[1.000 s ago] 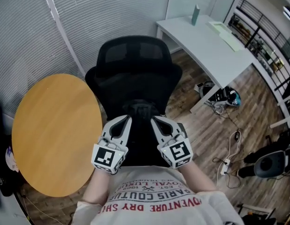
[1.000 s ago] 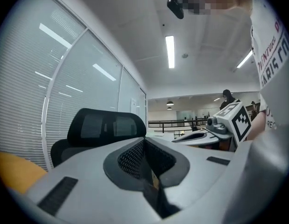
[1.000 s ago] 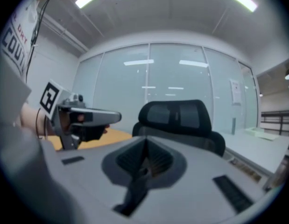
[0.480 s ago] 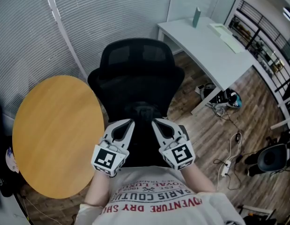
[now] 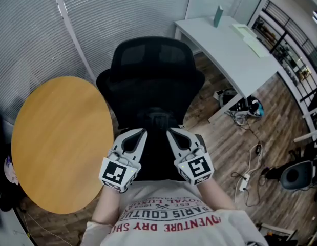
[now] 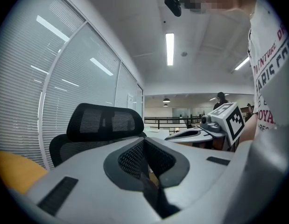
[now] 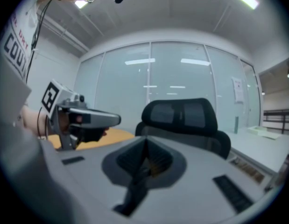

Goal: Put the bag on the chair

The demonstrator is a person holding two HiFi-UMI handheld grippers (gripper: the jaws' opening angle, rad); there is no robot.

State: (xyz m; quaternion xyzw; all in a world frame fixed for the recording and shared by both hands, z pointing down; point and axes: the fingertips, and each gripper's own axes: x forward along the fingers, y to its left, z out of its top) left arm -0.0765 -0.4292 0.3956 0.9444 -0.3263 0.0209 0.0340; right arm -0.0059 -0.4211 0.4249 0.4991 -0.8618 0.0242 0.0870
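Left gripper [image 5: 142,133] and right gripper [image 5: 169,132] barely shifted, jaws closed, empty; only head view shows cables [image 5: 239,113]

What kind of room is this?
Most likely an office. There's a black mesh office chair, a long white desk, and blinds covering big glass walls.

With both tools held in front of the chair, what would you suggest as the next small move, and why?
Probably turn to look for the bag. The left tool and the right tool are both shut and empty in front of the chair, and no bag shows on it or on the round table.
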